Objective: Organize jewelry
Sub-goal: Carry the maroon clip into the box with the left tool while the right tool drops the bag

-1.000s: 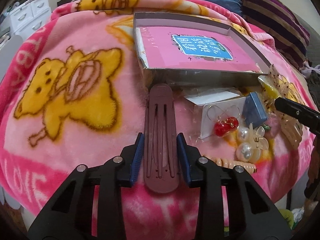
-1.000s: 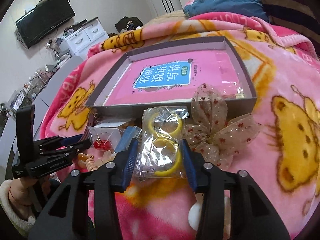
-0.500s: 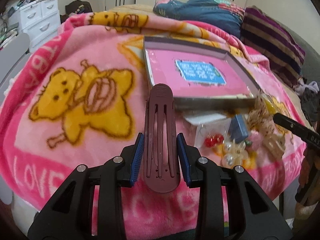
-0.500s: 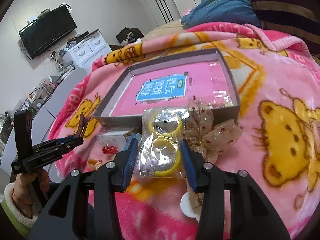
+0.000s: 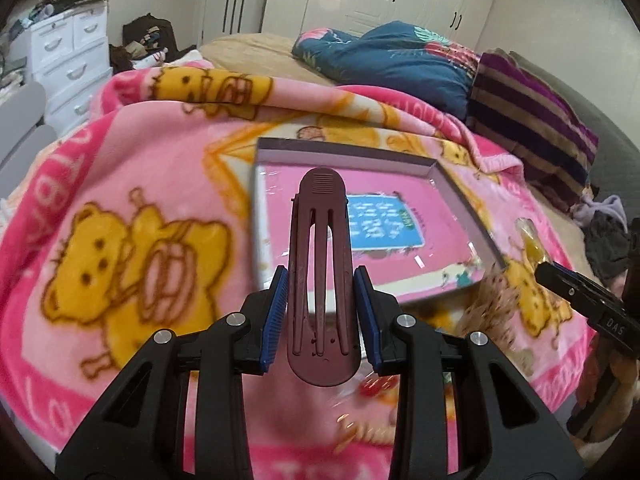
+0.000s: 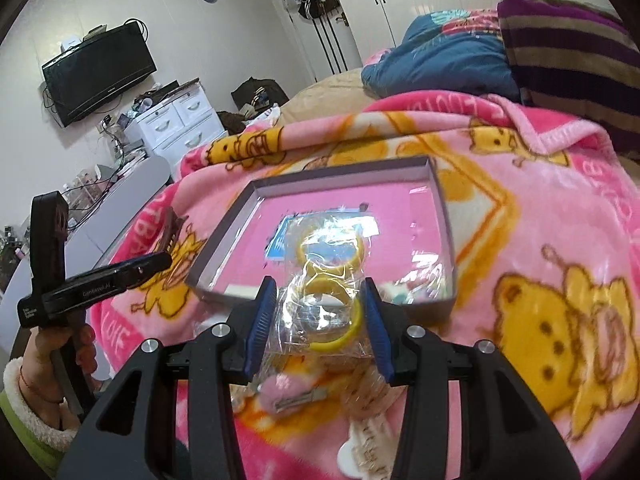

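My left gripper (image 5: pixel 320 316) is shut on a long maroon hair clip (image 5: pixel 320 264) and holds it in the air over the near left part of the grey box lid (image 5: pixel 452 184). My right gripper (image 6: pixel 320 320) is shut on a clear bag of yellow bangles (image 6: pixel 328 280), held above the lid's near wall (image 6: pixel 420 308). A pink book with a blue label (image 5: pixel 380 224) lies inside the lid. Loose jewelry lies blurred on the blanket below: red bead earrings (image 5: pixel 372 388), a pink clip (image 6: pixel 288 392), a white comb clip (image 6: pixel 360 448).
A pink bear-print blanket (image 5: pixel 120 248) covers the bed. Blue bedding (image 5: pixel 392 60) and a striped pillow (image 5: pixel 532 120) lie behind the lid. A white drawer unit (image 6: pixel 176 120) and a wall TV (image 6: pixel 100 72) stand to the left. The left gripper shows in the right wrist view (image 6: pixel 100 284).
Both grippers have risen off the blanket with their items and moved forward over the box lid. The jewelry pile has dropped below and toward the near edge of both views.
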Motion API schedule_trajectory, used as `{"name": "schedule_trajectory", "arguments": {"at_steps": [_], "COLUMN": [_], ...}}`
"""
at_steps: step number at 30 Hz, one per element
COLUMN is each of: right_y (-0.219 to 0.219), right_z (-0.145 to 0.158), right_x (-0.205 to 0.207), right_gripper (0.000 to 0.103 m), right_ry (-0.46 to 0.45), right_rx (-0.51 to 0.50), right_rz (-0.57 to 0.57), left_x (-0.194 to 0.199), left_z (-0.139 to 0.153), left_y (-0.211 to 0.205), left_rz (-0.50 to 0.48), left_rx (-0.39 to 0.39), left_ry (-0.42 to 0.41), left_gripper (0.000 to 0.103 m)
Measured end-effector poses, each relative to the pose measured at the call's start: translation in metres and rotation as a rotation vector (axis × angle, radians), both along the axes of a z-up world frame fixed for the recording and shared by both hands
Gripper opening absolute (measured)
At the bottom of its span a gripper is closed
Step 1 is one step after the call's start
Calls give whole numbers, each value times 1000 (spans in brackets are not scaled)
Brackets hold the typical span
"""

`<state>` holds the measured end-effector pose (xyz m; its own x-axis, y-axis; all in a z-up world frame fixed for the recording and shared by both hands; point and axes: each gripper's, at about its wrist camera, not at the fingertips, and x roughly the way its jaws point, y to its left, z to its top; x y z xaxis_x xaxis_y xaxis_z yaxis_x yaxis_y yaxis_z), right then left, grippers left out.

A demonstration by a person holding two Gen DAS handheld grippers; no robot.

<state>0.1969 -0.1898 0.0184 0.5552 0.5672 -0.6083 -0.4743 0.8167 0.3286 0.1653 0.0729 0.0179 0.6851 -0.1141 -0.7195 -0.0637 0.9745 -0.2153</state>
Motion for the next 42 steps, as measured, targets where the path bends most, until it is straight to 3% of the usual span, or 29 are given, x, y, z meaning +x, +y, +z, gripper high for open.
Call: {"name": "schedule_trajectory", "arguments": {"at_steps": [15, 18, 20, 34, 38, 40, 42], "right_y": [-11, -7, -5, 19, 19, 17, 14], "right_z": [7, 2, -3, -55, -63, -63, -61], "right_x": [59, 69, 75, 109, 111, 111, 109], "right_gripper": [42, 42, 42, 42, 46, 49, 59], "right_ry": [-1, 12, 23, 151, 174, 181, 185], "right_rx": [-68, -99, -117, -212, -210, -193, -177], "right_rz": [-72, -70, -67, -65, -75, -78, -81], "left_x": [55, 59, 62, 68, 64, 63, 61], "left_z": [-14, -20, -25, -46, -43, -42, -41], "left_y": [-18, -22, -21, -11, -9, -9, -8], "left_rz": [16, 6, 9, 9, 10, 10, 10], "left_rx": [-9, 0, -3, -23, -18, -15, -15], "left_ry": [4, 8, 10, 62, 59, 59, 60], "left_gripper": [25, 25, 20, 19, 20, 26, 32]}}
